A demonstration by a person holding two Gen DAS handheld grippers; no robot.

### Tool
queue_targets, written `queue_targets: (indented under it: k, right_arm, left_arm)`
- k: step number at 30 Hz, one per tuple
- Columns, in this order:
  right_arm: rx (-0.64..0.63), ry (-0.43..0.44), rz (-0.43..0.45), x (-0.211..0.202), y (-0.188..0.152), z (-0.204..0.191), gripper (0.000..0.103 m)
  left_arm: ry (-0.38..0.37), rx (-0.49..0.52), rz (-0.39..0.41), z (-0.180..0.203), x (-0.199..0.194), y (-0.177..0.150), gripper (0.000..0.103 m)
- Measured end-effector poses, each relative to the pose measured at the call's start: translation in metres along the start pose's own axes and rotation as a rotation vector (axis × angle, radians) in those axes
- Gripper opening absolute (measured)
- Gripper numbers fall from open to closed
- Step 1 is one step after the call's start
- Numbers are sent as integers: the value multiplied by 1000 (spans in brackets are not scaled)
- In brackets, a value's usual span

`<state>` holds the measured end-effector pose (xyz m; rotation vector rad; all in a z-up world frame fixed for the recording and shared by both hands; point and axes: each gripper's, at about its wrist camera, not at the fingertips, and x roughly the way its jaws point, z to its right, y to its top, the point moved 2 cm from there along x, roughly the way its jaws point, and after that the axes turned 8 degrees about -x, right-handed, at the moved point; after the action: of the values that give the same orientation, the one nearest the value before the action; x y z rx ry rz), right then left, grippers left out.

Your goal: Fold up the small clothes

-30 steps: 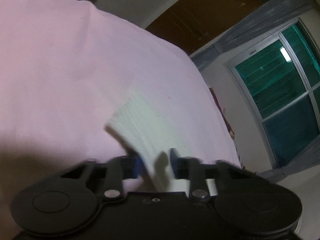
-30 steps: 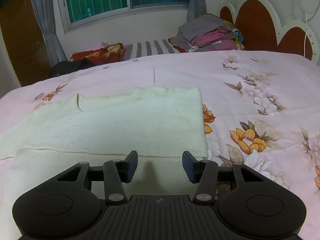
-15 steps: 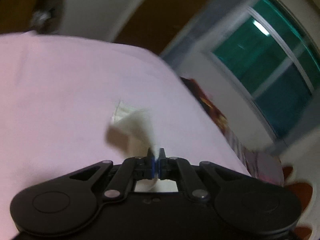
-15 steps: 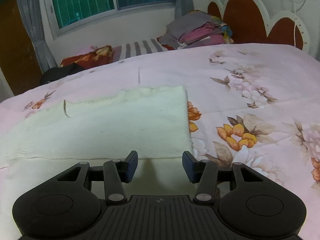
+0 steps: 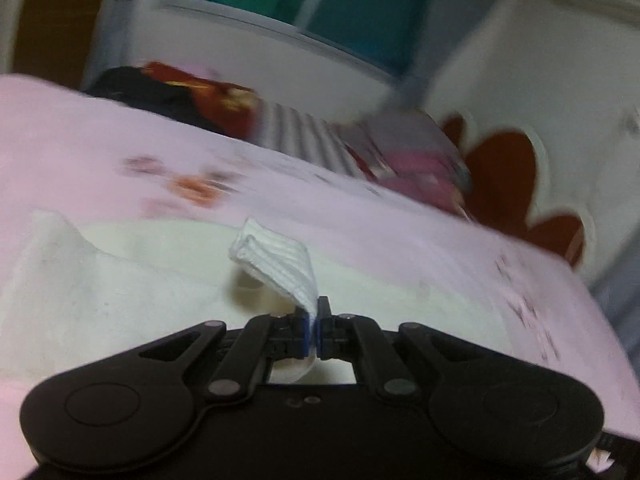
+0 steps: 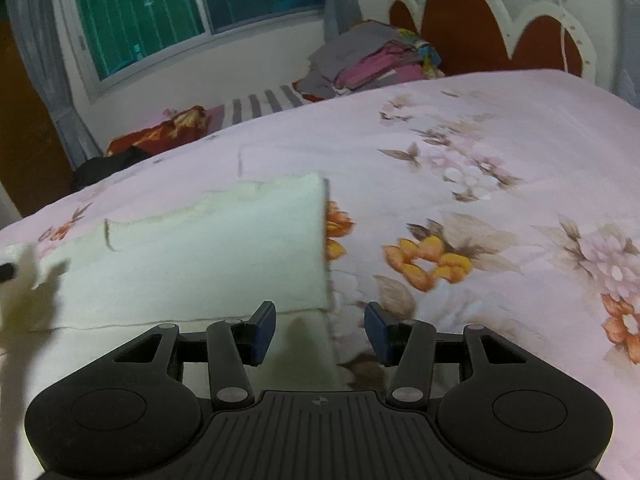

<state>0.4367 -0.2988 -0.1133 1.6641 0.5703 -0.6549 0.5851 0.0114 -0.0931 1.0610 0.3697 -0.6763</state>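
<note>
A cream knit garment (image 6: 208, 256) lies flat on the pink floral bedsheet (image 6: 500, 152). My left gripper (image 5: 313, 322) is shut on its ribbed white cuff (image 5: 276, 264), and the sleeve end hangs lifted over the garment's body (image 5: 120, 288). The left wrist view is blurred by motion. That raised sleeve (image 6: 28, 268) also shows at the left edge of the right wrist view. My right gripper (image 6: 320, 330) stands open just above the garment's near right edge, with nothing pressed between its fingers.
A pile of folded clothes (image 6: 372, 60) sits at the far side by the red and white headboard (image 6: 460, 28). A striped pillow (image 6: 264, 102), a red patterned cloth (image 6: 168, 130) and a dark item (image 6: 108, 168) lie under the window (image 6: 192, 4).
My left gripper closed on the cuff, then rolled and swung across, carrying the sleeve over the garment. My right gripper drifted a little toward the garment's right edge, still open.
</note>
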Motion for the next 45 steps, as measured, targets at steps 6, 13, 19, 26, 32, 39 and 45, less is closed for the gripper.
queue_targets:
  k: [6, 13, 19, 26, 32, 39, 45]
  right_arm:
    - [56, -22, 27, -14, 1, 31, 50]
    - [116, -15, 28, -28, 1, 63, 50]
    - [163, 72, 71, -37, 10, 65, 50]
    - [119, 245, 54, -14, 26, 17, 50]
    - [86, 314, -8, 26, 31, -29, 50]
    - [69, 320, -85, 58, 28, -56, 28]
    - [28, 324, -81, 69, 34, -71, 6]
  left_arm:
    - [-31, 122, -104, 49, 1, -70, 3]
    - [-110, 178, -208, 87, 19, -119, 71]
    - [-118, 224, -91, 81, -31, -123, 83]
    - [269, 135, 85, -42, -110, -94, 53]
    - [314, 23, 10, -110, -112, -83, 49]
    - [231, 7, -30, -119, -90, -74, 49]
    - [238, 64, -38, -118, -81, -75, 45]
